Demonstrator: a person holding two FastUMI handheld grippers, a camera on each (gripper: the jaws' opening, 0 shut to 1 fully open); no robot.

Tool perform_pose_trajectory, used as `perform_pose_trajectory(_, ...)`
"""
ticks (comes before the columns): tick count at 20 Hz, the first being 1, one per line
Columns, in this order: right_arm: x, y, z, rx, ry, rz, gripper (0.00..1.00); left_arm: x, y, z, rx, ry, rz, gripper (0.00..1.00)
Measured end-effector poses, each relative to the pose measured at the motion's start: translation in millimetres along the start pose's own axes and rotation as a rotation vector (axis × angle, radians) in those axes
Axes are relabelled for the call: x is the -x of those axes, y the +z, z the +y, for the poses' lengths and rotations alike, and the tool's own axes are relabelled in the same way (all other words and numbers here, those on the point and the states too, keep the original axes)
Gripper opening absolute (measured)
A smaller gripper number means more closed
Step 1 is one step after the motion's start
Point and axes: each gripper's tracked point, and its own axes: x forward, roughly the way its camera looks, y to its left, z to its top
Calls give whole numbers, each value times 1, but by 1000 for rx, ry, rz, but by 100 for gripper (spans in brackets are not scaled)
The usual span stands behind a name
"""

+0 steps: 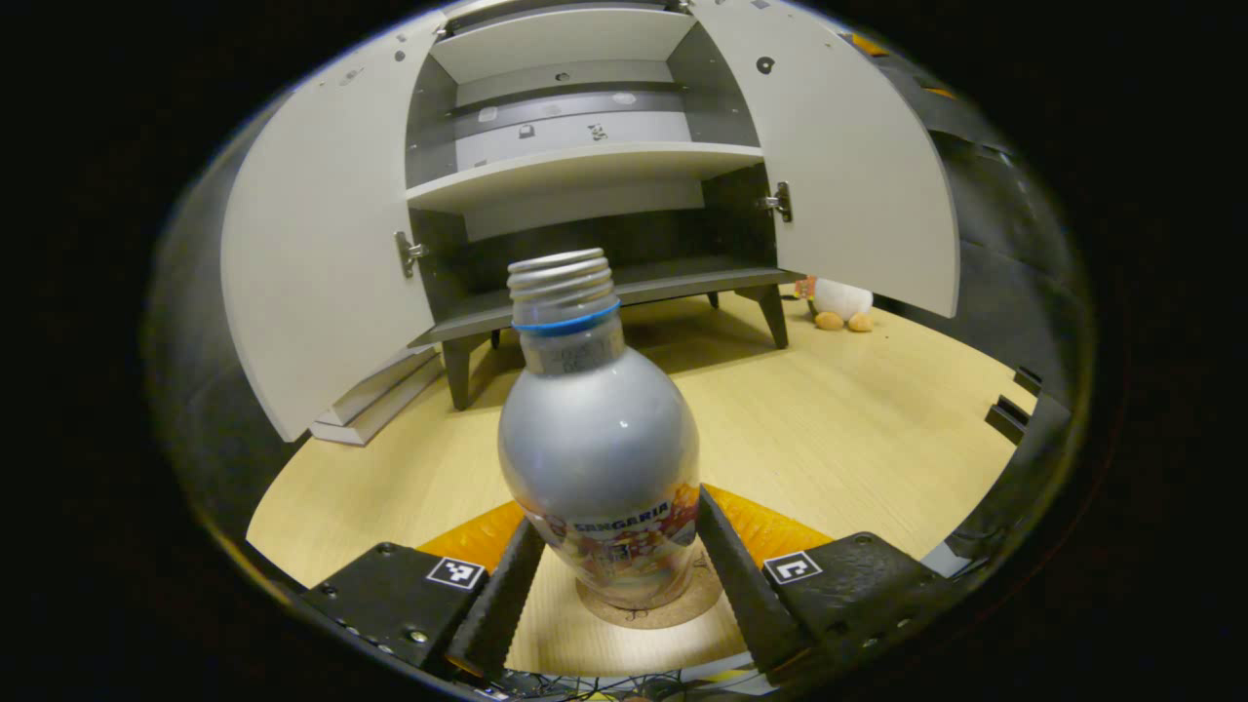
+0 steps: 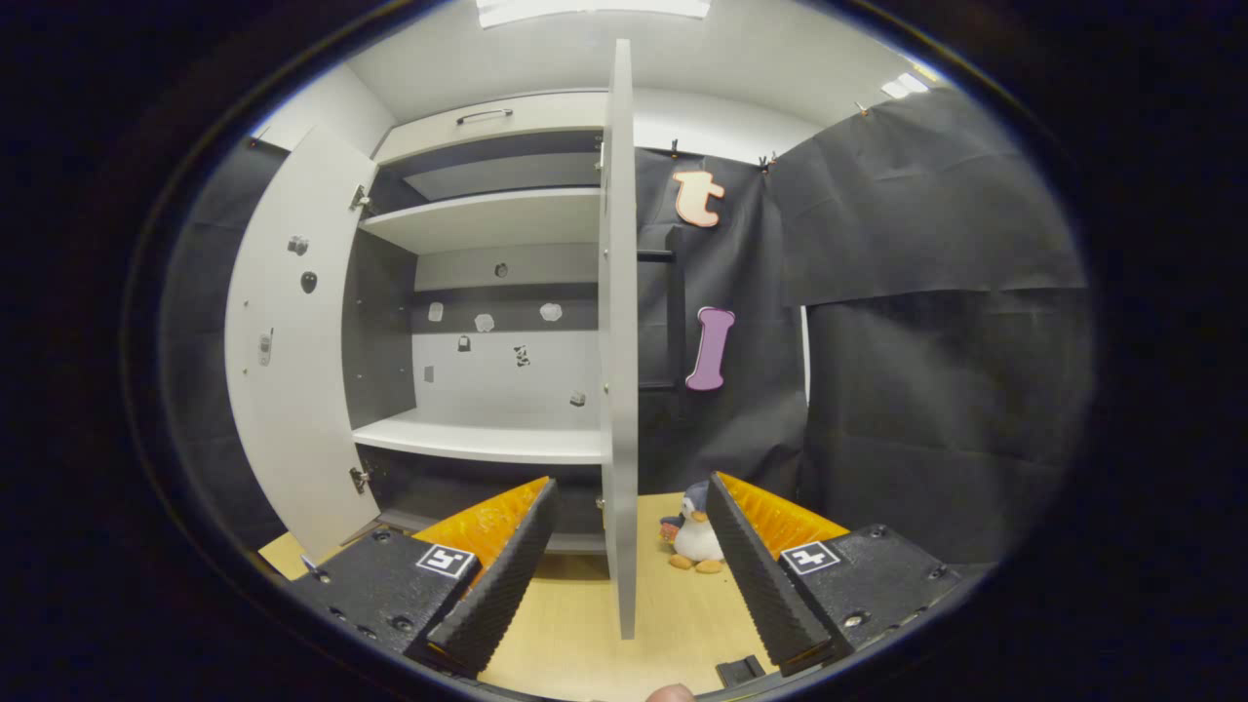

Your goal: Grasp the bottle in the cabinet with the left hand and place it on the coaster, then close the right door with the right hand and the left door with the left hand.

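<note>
The bottle was seen standing upright on the round cork coaster, in front of the cabinet on the light wooden bench, so the placing appeared to be done or nearly done. The left gripper was held around the bottle's lower body, its jaws set to either side; whether both pads were pressing on the label or had just been eased off could not be told from the left gripper view. Both doors were open: the left door and the right door were swung wide from the cabinet, whose shelves were bare. In the right gripper view, the right door was seen edge-on, and the right gripper was held with its jaws spread, one to each side of that edge. The step in hand was judged to be the release of the bottle and the start of the right door's closing. It would be done well if the left jaws were opened fully and drawn straight back from the bottle, so that it was not tipped or dragged off the coaster, and if the door was pushed steadily on its flat face toward the cabinet, not pinched. A small plush penguin lay on the bench beside the cabinet, beyond the right door.
</note>
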Motion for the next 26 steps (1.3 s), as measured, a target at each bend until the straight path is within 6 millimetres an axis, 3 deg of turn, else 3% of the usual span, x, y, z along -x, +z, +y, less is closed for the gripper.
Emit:
perform_pose_trajectory(3, 0, -1, -9, -22, -3, -5, 99, 4, 10, 6, -8, 14, 3, 96)
perform_pose_trajectory(9, 0, 4, -27, -46, -12, -33, 99, 21, 47, 5, 12, 6, -21, 98)
perform_pose_trajectory(16, 1, 38, -43, -31, -14, -124, 99, 40, 120, 20, 55, 27, -102, 98)
perform_pose_trajectory(26, -4, 74, -53, -49, -7, -185, 96, 95, 234, 59, 158, 113, -270, 98)
